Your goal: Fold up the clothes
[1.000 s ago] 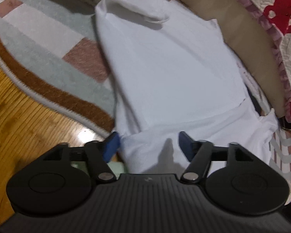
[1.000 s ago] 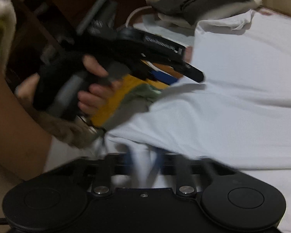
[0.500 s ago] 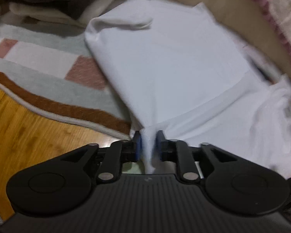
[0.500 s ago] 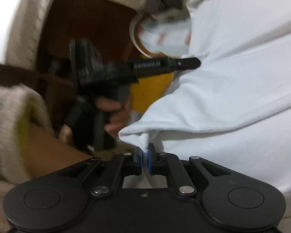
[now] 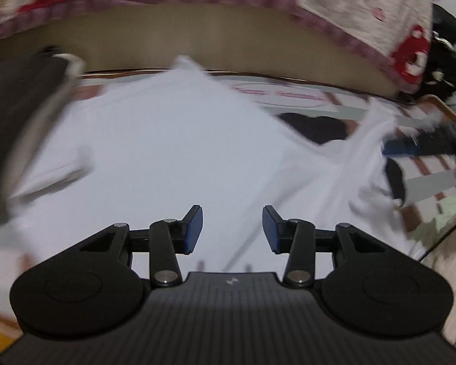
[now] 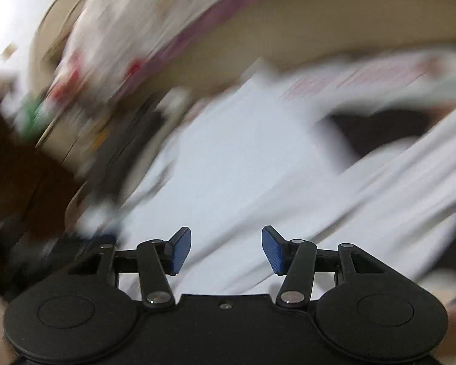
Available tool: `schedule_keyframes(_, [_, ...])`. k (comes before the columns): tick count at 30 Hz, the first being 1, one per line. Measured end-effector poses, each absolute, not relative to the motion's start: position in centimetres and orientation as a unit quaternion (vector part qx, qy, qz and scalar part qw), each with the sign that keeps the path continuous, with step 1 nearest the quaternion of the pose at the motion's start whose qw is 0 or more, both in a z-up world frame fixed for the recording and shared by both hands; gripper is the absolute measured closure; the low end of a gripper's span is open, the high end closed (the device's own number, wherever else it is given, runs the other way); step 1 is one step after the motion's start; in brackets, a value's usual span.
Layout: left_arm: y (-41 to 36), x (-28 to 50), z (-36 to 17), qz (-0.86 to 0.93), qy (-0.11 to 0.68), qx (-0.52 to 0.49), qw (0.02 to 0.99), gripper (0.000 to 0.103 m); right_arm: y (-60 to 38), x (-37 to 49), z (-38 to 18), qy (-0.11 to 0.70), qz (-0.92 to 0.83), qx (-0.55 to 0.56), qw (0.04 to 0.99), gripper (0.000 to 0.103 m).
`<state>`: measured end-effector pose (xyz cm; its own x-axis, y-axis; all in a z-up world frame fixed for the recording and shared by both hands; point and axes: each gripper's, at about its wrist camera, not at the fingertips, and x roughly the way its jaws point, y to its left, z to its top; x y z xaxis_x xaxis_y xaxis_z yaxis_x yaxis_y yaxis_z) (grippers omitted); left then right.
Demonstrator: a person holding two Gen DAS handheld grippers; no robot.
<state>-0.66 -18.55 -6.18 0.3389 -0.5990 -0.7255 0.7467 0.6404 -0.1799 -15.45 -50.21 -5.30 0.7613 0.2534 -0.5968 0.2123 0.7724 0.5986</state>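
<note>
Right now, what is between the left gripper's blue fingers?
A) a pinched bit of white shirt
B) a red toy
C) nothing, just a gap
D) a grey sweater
C: the left gripper has its fingers apart and opening, with the white shirt lying loose beyond the gap, not pinched.

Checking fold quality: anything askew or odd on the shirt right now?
Yes. The white shirt isn't flat: its right side is bunched into a lifted, wrinkled ridge with a dark gap under it. Both tools, left and right, are opening with nothing pinched between the pads. Heavy blur hides finer detail.
</note>
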Motion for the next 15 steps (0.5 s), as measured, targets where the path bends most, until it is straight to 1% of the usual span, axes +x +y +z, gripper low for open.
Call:
schedule_keyframes(2, [-22.5, -1.6, -6.8, -0.439, 0.395, 0.106, 0.800, 0.062, -55.8, -16.8, -5.7, 0.312, -0.051, 0.346, 0.883, 0.045])
schedule_keyframes(5, [-28.0, -3.7, -7.8, -0.475, 0.374, 0.154, 0.781, 0.062, -62.2, -19.4, -6.5, 0.284, -0.168, 0.322, 0.887, 0.045])
schedule_keyframes(7, [-31.5, -4.4, -8.4, -0.495, 0.367, 0.169, 0.769, 0.062, -65.4, -20.3, -7.8, 0.268, -0.233, 0.338, 0.872, 0.045])
schedule_keyframes(9, [-34.2, -5.0, -9.2, -0.502, 0.378, 0.162, 0.761, 0.062, -68.0, -21.1, -9.6, 0.260, -0.277, 0.361, 0.852, 0.045])
schedule_keyframes(11, [-36.9, -5.1, -10.0, -0.502, 0.393, 0.149, 0.756, 0.066, -69.8, -21.7, -10.7, 0.259, -0.304, 0.361, 0.843, 0.045])
schedule_keyframes(12, [-38.2, -5.2, -10.4, -0.502, 0.401, 0.142, 0.753, 0.071, -70.4, -21.8, -11.2, 0.261, -0.318, 0.350, 0.841, 0.045])
schedule_keyframes(14, [-39.0, -6.1, -11.0, -0.512, 0.410, 0.144, 0.741, 0.072, -71.4, -22.0, -12.0, 0.266, -0.346, 0.328, 0.838, 0.045])
schedule_keyframes(15, [-38.9, -6.7, -11.2, -0.509, 0.398, 0.167, 0.744, 0.072, -71.7, -21.8, -12.2, 0.264, -0.364, 0.315, 0.836, 0.045])
